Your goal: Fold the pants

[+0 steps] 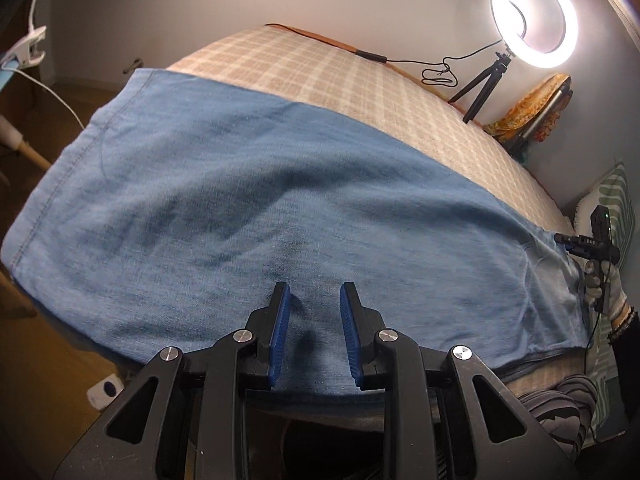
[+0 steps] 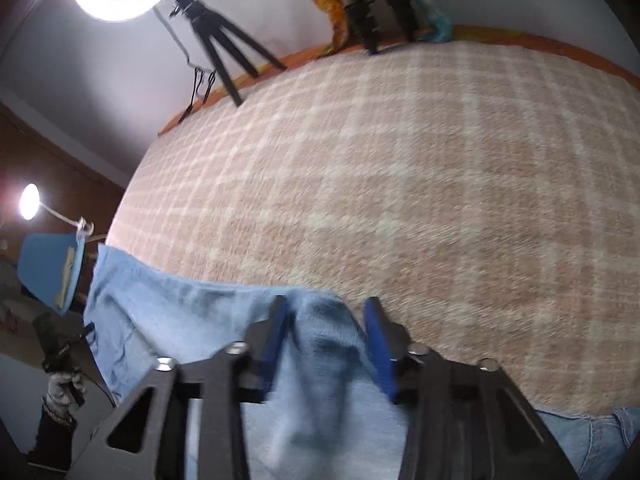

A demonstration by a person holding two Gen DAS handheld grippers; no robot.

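the left gripper points steeply down over the near edge of the blue pants, jaws narrowly apart, nothing between the pads. the right gripper also points down, jaws partly apart around a raised fold of the pants; contact with the pads cannot be told through blur. the pants lie flat along the near side of the checked bed cover. beyond the pants, at the wall, a lit ring light stands on a tripod.
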